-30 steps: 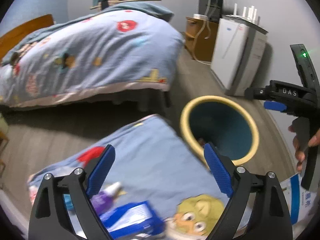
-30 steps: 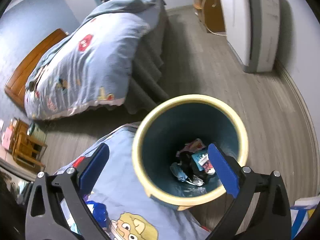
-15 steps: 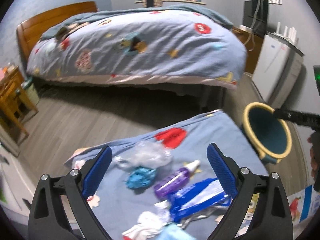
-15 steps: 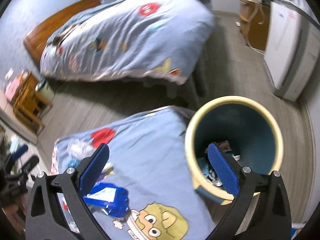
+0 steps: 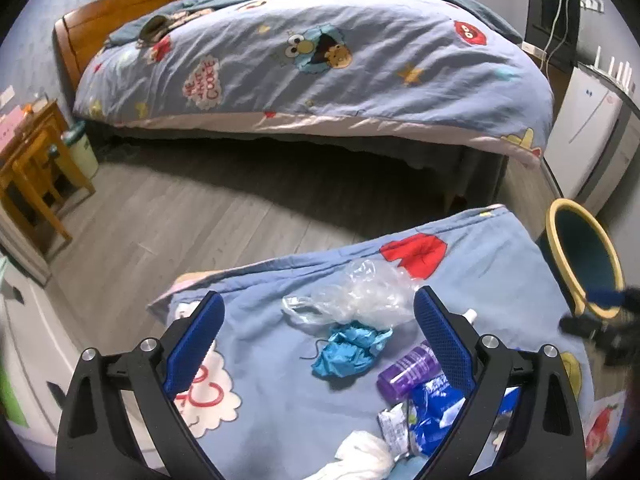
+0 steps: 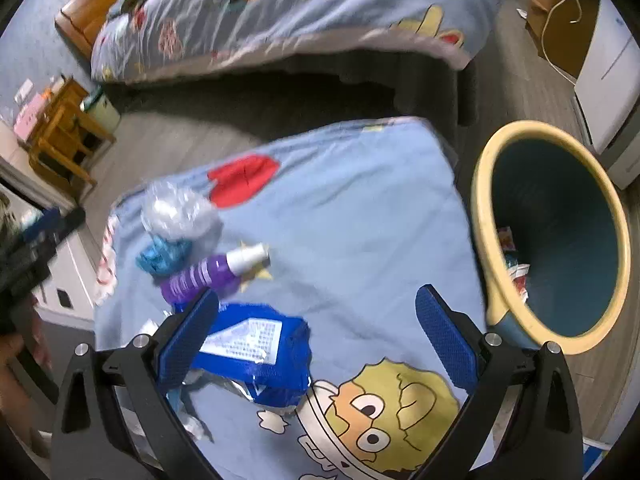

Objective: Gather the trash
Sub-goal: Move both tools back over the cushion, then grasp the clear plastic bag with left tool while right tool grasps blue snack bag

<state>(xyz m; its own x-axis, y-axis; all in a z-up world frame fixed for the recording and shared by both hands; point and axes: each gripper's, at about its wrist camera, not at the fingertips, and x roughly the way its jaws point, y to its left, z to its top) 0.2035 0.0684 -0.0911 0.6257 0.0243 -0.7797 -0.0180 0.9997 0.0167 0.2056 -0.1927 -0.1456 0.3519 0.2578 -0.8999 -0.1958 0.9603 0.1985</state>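
Since a second earlier both tools had swung left, away from the bin and over the littered blanket. The left tool (image 5: 316,336) hung wide open, holding nothing; the right tool (image 6: 316,320) was equally wide and empty, its left finger (image 6: 188,336) overlapping the blue packet (image 6: 256,356). Nearest the left camera, a white tissue wad (image 5: 362,456) and a small silver wrapper (image 5: 392,428) were partly cut off by the tool's frame. Beyond lay one purple bottle (image 5: 408,370), one crumpled blue glove (image 5: 352,350) and one clear plastic bag (image 5: 360,296) — all resting on the cartoon-print blanket (image 6: 360,220). The yellow-rimmed bin (image 6: 552,236) stood just beside the blanket's right edge; its contents were mostly hidden, only a few scraps showing. Farther off were grey plank floor (image 5: 168,220), a wooden-framed bed (image 5: 312,64), a wooden side table (image 5: 32,160) and a white cabinet (image 5: 584,128) — the right tool appeared blurred at the left camera's edge.
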